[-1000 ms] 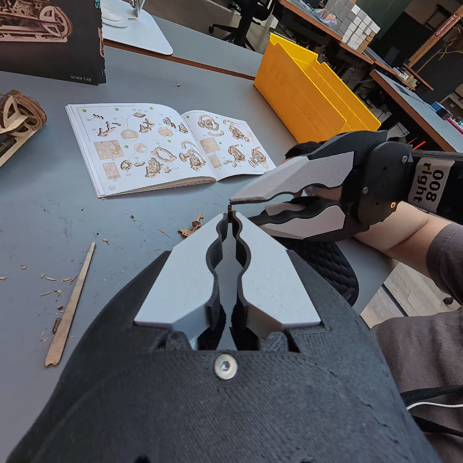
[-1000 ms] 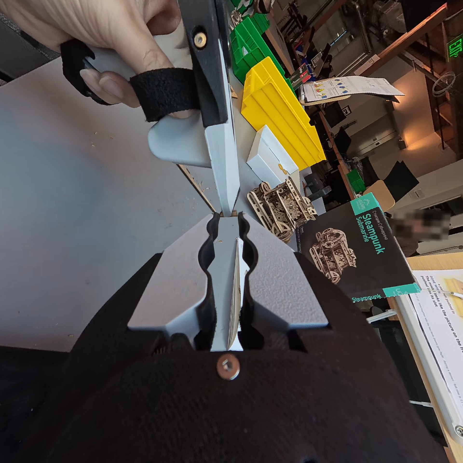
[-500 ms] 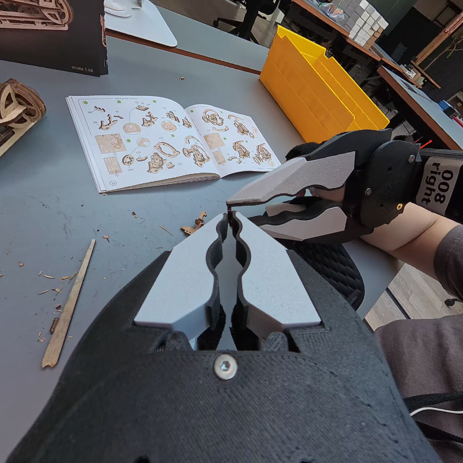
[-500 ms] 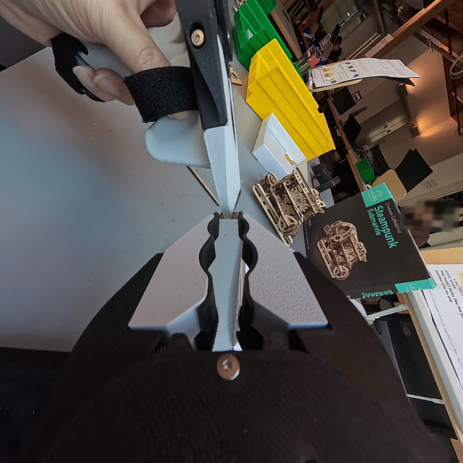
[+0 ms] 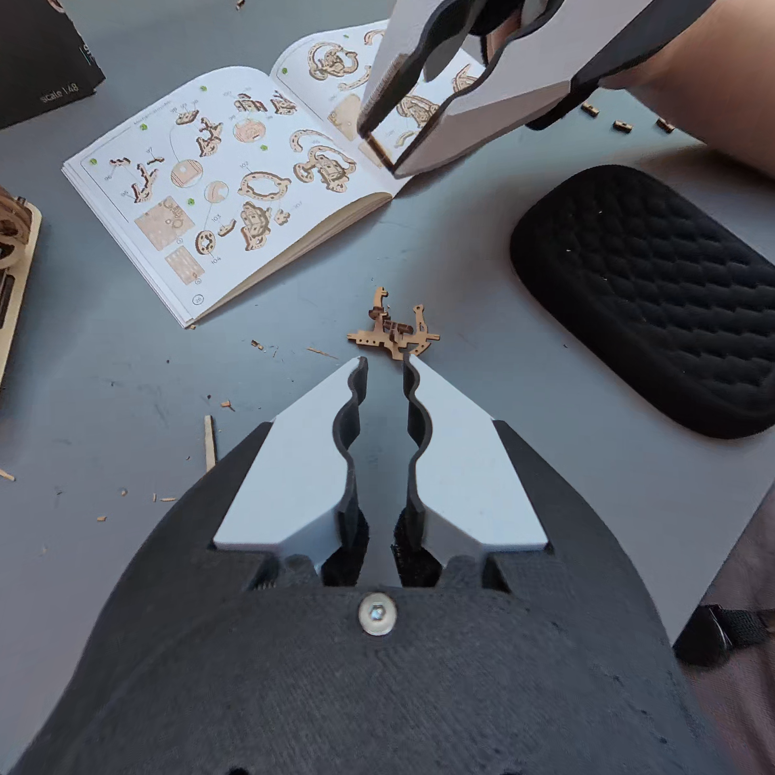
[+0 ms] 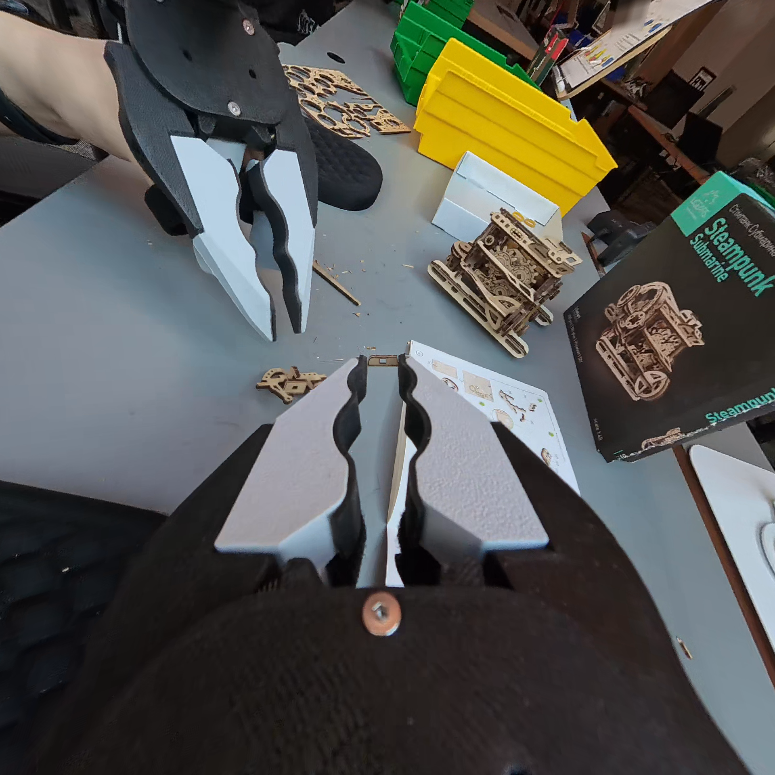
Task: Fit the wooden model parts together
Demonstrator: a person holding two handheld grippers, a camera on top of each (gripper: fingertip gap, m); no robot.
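My left gripper [image 5: 383, 361] hung just above the grey table [image 5: 126, 398], its fingers slightly apart with nothing between them. The small wooden sub-assembly [image 5: 392, 329] lay flat on the table just beyond my left fingertips; I could not tell whether they touched it. My right gripper [image 6: 382, 360] was clamped on a small flat wooden piece [image 6: 382, 360], pinched at the very tips and held in the air over the open instruction booklet [image 5: 218, 184]. A black padded rest [image 5: 650, 302] lay to the right, and the half-built wooden model [image 6: 503, 272] stood near the yellow bin [image 6: 503, 121].
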